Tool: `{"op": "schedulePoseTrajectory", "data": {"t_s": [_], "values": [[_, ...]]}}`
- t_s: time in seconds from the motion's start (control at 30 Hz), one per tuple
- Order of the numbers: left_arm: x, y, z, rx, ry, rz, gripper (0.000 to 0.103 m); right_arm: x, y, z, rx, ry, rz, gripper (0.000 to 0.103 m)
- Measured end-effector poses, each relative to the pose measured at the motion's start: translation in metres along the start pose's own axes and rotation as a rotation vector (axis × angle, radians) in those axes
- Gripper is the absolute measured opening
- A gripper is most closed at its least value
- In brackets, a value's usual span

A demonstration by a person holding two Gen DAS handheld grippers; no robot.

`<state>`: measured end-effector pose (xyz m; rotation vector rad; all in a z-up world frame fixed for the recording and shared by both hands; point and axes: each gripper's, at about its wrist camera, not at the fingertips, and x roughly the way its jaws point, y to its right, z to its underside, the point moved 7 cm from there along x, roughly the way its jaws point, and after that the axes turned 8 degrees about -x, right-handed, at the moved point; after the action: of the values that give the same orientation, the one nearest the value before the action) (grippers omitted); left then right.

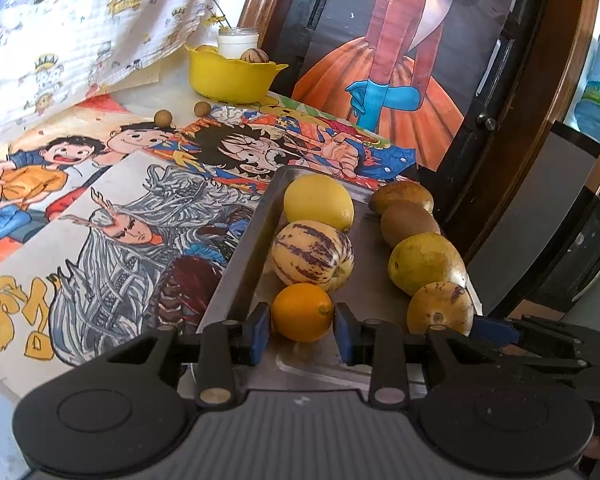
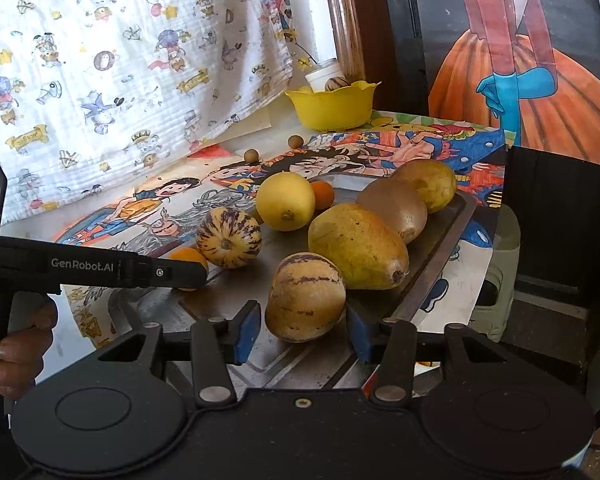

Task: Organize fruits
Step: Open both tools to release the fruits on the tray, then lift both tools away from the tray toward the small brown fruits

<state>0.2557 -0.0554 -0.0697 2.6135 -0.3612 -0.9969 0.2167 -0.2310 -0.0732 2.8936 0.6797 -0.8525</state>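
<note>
1. Nearest on my left wrist camera: the left gripper (image 1: 302, 332). Its blue pads (image 1: 260, 330) stand narrowly apart and press on either side of the orange (image 1: 302, 312), which sits at the near end of the tray (image 1: 240, 264).
2. Nearest on my right wrist camera: the right gripper (image 2: 304, 334). Its pads (image 2: 247, 332) stand wider, flanking the right striped fruit (image 2: 306, 298) on the tray floor. I see a thin gap at the left pad, so I read no grip.
3. Only the right view shows me the hand (image 2: 16, 344) that holds the left gripper, with one black finger crossing in front of the orange (image 2: 188, 258).
4. Only the left view shows the right gripper from the side, one blue pad just beside the right striped fruit (image 1: 440, 308).
5. Further up the left row I see the left striped fruit (image 1: 312, 256), then the lemon (image 1: 318, 200).
6. The right view alone shows a second orange (image 2: 323, 195) behind the lemon (image 2: 286, 202).
7. Up the right row a kiwi (image 2: 394, 210) lies mid-tray.
8. Farthest, off the tray, stands the yellow bowl (image 1: 232, 80).
</note>
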Motion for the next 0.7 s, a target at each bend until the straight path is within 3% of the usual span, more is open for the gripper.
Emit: {"op": "schedulePoseTrajectory", "data": {"t_s": [0.13, 0.27, 0.43, 0.47, 0.53, 0.7], "values": [[-0.005, -0.001, 0.002, -0.014, -0.002, 0.003, 0.040, -0.010, -0.006, 0.000, -0.009, 0.014, 0.001, 0.059], [-0.014, -0.002, 0.003, -0.024, 0.012, -0.011, 0.057, -0.019, -0.010, 0.000, -0.007, 0.023, 0.007, 0.068], [-0.034, -0.005, 0.005, -0.053, 0.045, -0.007, 0.069, -0.033, -0.013, 0.003, 0.013, 0.029, 0.011, 0.084], [-0.039, -0.005, 0.005, -0.055, 0.054, -0.006, 0.078, -0.035, -0.014, 0.004, 0.015, 0.029, 0.012, 0.086], [-0.047, -0.007, 0.006, -0.046, 0.086, -0.047, 0.088, -0.040, -0.017, 0.006, 0.011, 0.027, 0.017, 0.092], [-0.066, -0.013, 0.011, -0.013, 0.122, -0.080, 0.097, -0.048, -0.025, 0.012, 0.029, 0.004, 0.014, 0.099]]}}
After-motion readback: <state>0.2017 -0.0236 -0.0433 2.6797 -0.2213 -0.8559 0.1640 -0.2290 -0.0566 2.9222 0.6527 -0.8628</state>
